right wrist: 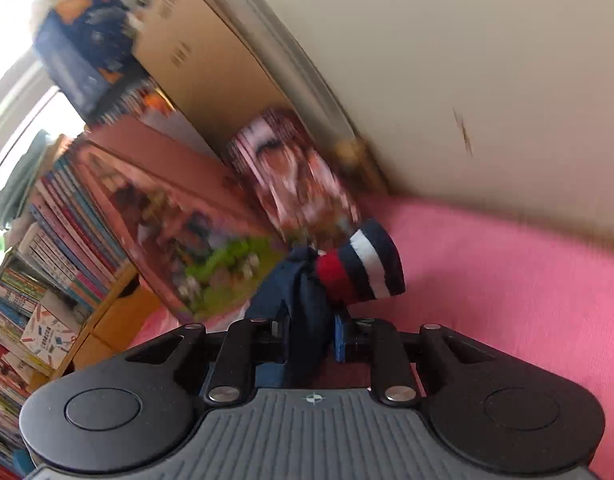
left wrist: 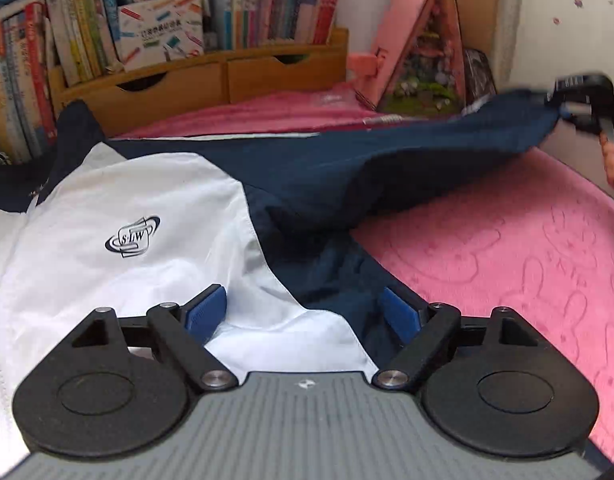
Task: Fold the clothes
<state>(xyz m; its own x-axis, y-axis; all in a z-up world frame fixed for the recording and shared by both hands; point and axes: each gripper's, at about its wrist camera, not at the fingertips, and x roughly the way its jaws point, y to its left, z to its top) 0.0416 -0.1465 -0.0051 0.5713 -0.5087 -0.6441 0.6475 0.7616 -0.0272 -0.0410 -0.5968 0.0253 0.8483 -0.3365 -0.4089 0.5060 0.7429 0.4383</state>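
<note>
Right tool is clamped on the jacket sleeve just behind its striped cuff, lifting it off the pink mat to fold inward (left tool gapes empty over the jacket's white chest).

The left tool hung with its blue pads wide apart over a white and navy jacket, and nothing was pressed between them. The jacket lay on a pink towel, and its navy sleeve was stretched up to the right, where the right tool held its end. Behind stood a wooden shelf with books and a pink triangular model house.
</note>
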